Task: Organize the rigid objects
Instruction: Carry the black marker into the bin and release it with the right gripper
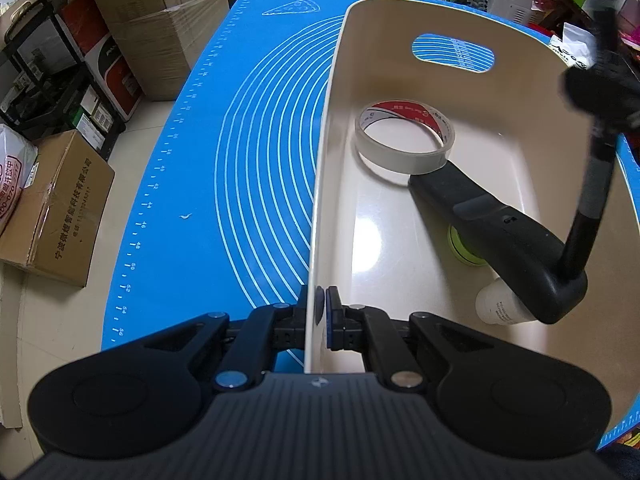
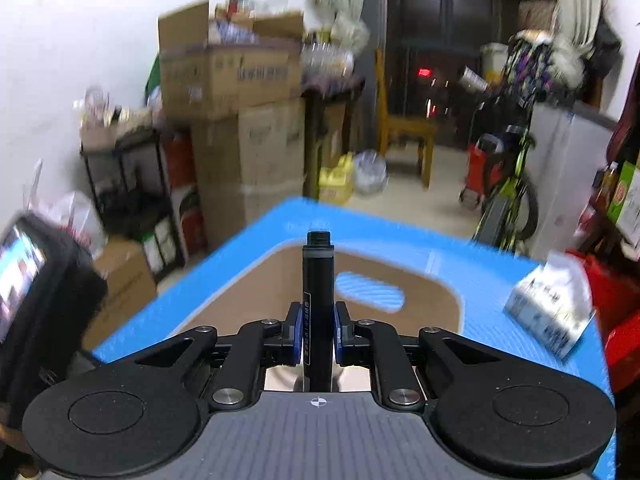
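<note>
Here, left wrist view: left gripper (image 1: 316, 312) clamped on the near left wall of a cream bin (image 1: 320, 216), pads either side of the rim. Inside the bin, a roll of tape (image 1: 404, 138) with a red-and-white printed core, lettering too small to read; just beside it, touching, a black handled tool (image 1: 500, 232) with a thin shaft (image 1: 596, 184) running up to the right, toward a dark blurred shape at the frame's edge. Under the tool, a green round item (image 1: 460, 246), mostly hidden, and a white bottle (image 1: 498, 304) with grey print, not legible. Under the bin, a blue mat (image 1: 224, 140) with white concentric rings, a pizza-slice drawing and a ruler scale reading 40 through 56 along the left edge. On the floor at left, a cardboard box (image 1: 60, 212) with Chinese characters printed on its side. Next, right wrist view, blurred: right gripper (image 2: 318, 336) closed on a black cylindrical handle (image 2: 318, 280) standing upright between the blue pads, a strip of small white print down its side, unreadable. Beyond, the bin's far wall with its oval handle slot, and a white carton (image 2: 548, 304) on the mat at right, print smeared. Stacked cardboard boxes (image 2: 240, 108) against the wall behind.
</note>
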Tool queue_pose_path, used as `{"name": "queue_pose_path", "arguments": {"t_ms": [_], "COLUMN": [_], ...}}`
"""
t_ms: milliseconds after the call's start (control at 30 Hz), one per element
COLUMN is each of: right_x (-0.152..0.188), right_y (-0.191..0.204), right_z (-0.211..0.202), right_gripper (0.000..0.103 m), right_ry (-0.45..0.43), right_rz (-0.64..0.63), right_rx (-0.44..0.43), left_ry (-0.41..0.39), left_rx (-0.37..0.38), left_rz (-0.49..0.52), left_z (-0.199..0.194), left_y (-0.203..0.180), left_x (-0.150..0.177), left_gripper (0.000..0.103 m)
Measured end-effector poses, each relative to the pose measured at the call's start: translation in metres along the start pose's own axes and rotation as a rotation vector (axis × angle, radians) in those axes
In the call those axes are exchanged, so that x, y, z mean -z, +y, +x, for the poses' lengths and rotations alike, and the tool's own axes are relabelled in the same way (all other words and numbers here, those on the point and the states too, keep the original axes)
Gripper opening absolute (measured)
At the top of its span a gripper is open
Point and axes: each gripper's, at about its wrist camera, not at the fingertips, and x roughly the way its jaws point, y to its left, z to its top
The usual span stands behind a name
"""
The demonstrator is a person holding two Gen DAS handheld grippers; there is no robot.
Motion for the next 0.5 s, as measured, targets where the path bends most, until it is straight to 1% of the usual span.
{"name": "queue_pose_path", "arguments": {"t_ms": [67, 133, 300, 433, 467, 500], "right_x": [0.002, 0.005, 0.017, 0.031, 0.034, 0.037], "right_y": [0.004, 0.003, 0.002, 0.0, -0.001, -0.003], "right_z": [0.01, 0.018, 0.037, 0.055, 0.059, 0.061], "right_gripper": [0.025, 0.025, 0.025, 0.026, 0.026, 0.031], "right_ry": [0.033, 0.077, 0.172, 0.27, 0.29, 0.302], "right_rz": [-0.009, 0.008, 0.0, 0.007, 0.016, 0.026], "right_rx": [0.003, 0.001, 0.043, 0.066, 0.075, 0.083], "left_ry": [0.001, 0.001, 0.001, 0.001, 0.0, -0.001], "left_rx": [0.0, -0.002, -0.005, -0.007, -0.007, -0.008], "left_rz": [-0.001, 0.001, -0.001, 0.002, 0.003, 0.005], "left_z": [0.001, 0.001, 0.001, 0.002, 0.002, 0.001], "left_y": [-0.001, -0.001, -0.002, -0.003, -0.003, -0.003], "left_x": [0.0, 0.0, 0.0, 0.0, 0.0, 0.0], "left_gripper": [0.007, 0.007, 0.007, 0.007, 0.007, 0.007]}}
